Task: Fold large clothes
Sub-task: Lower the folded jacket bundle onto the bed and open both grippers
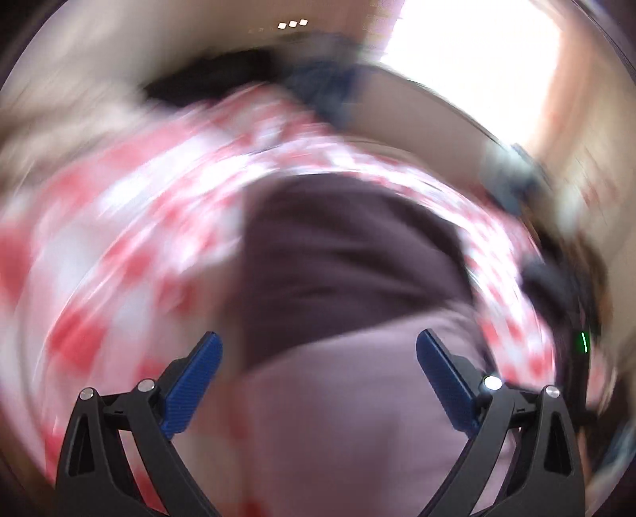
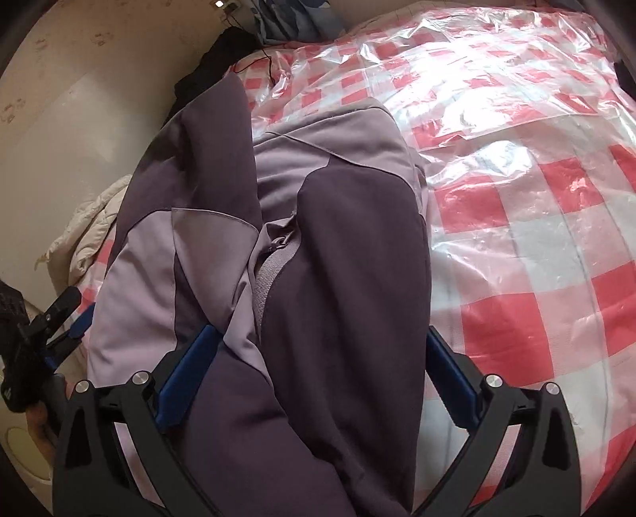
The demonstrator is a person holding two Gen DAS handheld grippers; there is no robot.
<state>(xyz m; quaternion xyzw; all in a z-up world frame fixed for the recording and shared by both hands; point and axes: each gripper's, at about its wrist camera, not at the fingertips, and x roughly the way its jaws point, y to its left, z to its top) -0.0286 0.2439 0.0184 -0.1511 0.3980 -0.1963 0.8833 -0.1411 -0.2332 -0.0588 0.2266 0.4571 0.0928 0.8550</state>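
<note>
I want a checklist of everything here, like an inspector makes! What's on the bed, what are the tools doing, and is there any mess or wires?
Surface: bed cover, red and white checks, under crinkly clear plastic.
Job's things: jacket, dark and light purple, lying partly folded lengthwise with its zipper showing.
Clutter: cream quilted cloth at the bed's left edge; dark clothes and blue fabric at the far end.
Grippers: right tool open, over the jacket; left tool open, over the jacket, view blurred.
Cables: thin red and black wire at the far end.
Surroundings: pale wall on the left; bright window.
</note>
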